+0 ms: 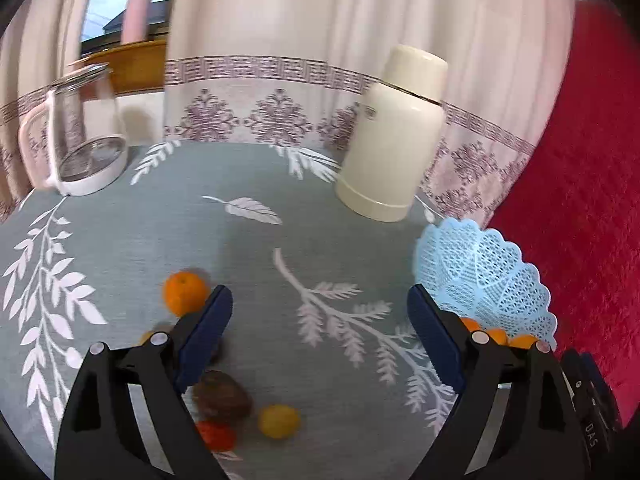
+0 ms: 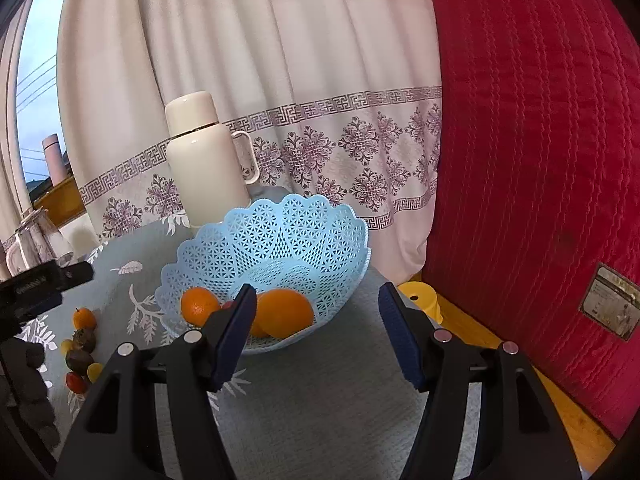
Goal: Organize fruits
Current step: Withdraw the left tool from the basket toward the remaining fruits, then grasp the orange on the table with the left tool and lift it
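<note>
Loose fruit left of the basket, both grippers empty

The orange (image 1: 185, 293) sits on the cloth (image 1: 248, 240) just outside the left gripper's (image 1: 320, 344) left finger, round, no long axis; that gripper is nearer. Basket (image 2: 272, 240) holds oranges ahead of the right gripper (image 2: 316, 336). Both jaws gape wide.

Both tongs, left tongs (image 1: 320, 332) and right tongs (image 2: 318, 332), are showing black frames, blue ribbed pads (image 1: 208, 332), and silver rivets (image 2: 442, 335).

Soft window daylight, motion blur in the left view, fisheye-warped dark corners.
</note>
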### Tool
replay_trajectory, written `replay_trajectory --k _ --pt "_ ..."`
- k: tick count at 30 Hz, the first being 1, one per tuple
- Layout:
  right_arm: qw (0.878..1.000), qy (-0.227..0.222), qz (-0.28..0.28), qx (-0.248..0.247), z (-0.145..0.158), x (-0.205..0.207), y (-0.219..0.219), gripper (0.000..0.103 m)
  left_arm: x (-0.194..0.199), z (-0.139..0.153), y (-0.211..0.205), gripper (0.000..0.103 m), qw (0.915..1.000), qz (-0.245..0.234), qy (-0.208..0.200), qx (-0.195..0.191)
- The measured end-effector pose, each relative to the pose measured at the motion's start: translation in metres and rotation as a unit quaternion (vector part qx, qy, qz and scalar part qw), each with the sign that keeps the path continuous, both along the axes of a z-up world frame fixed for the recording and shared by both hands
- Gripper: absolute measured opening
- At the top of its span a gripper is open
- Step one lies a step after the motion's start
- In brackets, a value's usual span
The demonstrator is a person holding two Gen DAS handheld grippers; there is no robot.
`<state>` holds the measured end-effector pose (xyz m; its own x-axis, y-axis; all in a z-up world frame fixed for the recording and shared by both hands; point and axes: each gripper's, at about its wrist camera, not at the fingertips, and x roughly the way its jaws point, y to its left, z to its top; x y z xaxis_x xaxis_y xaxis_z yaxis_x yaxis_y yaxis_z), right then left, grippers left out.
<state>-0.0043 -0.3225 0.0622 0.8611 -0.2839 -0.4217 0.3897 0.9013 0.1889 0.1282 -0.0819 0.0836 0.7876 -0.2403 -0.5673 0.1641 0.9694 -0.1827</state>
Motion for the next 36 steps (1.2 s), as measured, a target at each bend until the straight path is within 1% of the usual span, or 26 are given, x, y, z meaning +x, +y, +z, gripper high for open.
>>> replay_trajectory --k 6,11,13,17,18,21,23,29,30,31,34,36 --pt "1.000 0.003 0.002 -0.008 0.000 0.001 0.003 0.064 0.001 0.005 0.041 0.090 0.9991 0.041 -0.002 -0.009" --pt "1.000 0.005 0.002 -0.013 -0.001 0.001 0.005 0.064 0.009 0.003 0.075 0.090 0.9966 0.079 0.012 -0.021" --pt "1.000 0.005 0.002 -0.015 -0.001 0.001 0.005 0.064 0.018 0.001 0.088 0.090 0.9953 0.090 0.026 -0.024" --pt "1.000 0.005 0.002 -0.020 -0.001 0.001 0.006 0.064 0.036 -0.007 0.101 0.090 0.9941 0.085 0.055 -0.038" --pt "1.000 0.005 0.003 -0.021 -0.001 0.001 0.007 0.064 0.042 -0.011 0.105 0.090 0.9931 0.084 0.068 -0.046" --pt "1.000 0.006 0.005 -0.026 -0.001 0.002 0.009 0.064 0.054 -0.021 0.108 0.090 0.9910 0.088 0.088 -0.050" --pt "1.000 0.005 0.006 -0.029 -0.001 0.002 0.010 0.064 0.060 -0.027 0.107 0.090 0.9903 0.091 0.096 -0.043" --pt "0.999 0.003 0.018 -0.047 0.001 0.002 0.018 0.064 0.076 -0.039 0.092 0.089 0.9902 0.078 0.114 -0.017" --pt "0.999 0.003 0.020 -0.050 0.001 0.002 0.020 0.066 0.079 -0.041 0.089 0.087 0.9901 0.075 0.118 -0.010" --pt "0.998 0.002 0.022 -0.052 0.001 0.002 0.021 0.071 0.082 -0.044 0.086 0.083 0.9898 0.072 0.123 -0.004" --pt "0.998 0.000 0.025 -0.058 0.002 0.001 0.023 0.072 0.090 -0.051 0.079 0.078 0.9879 0.068 0.139 0.008" --pt "0.998 0.001 0.026 -0.057 0.002 0.001 0.022 0.072 0.093 -0.055 0.077 0.076 0.9875 0.066 0.143 0.014"
